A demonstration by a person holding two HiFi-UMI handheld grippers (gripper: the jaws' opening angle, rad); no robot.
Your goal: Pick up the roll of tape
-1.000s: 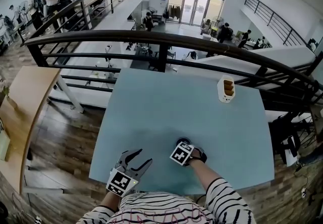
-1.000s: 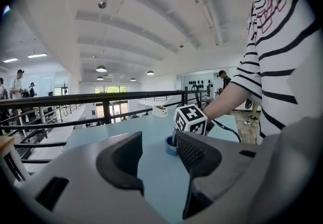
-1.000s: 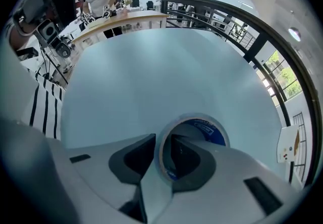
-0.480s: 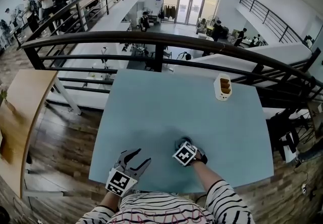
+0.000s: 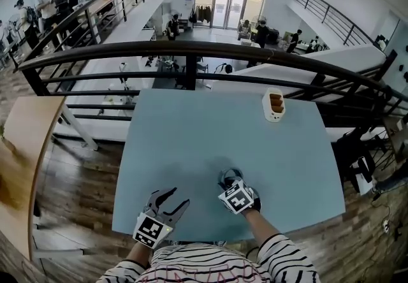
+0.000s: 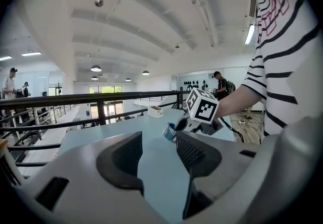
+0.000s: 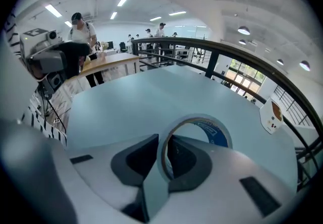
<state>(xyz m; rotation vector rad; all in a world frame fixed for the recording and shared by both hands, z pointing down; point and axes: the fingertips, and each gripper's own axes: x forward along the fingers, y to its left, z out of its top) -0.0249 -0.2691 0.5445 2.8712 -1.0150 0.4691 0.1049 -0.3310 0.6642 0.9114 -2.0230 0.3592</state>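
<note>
The roll of tape (image 7: 214, 134), pale with a blue inner core, stands on edge between the jaws of my right gripper (image 7: 164, 153). Those jaws have just been closing, and they now press on the roll's wall. In the head view the right gripper (image 5: 229, 181) is tilted downward over the near middle of the light blue table (image 5: 191, 135), with the tape (image 5: 227, 176) at its tip. The left gripper view shows the tape (image 6: 169, 131) a little above the tabletop. My left gripper (image 5: 173, 197) rests near the table's front edge, open with nothing between its jaws (image 6: 159, 155).
A small white box (image 5: 273, 104) with brown contents stands at the table's far right. A dark metal railing (image 5: 191, 52) runs just behind the table, with a drop to a lower floor beyond. A wooden table (image 5: 25, 148) lies to the left.
The right gripper has closed on the tape, rolled and risen, lifting the roll off the table. The left gripper has stayed where it was.
</note>
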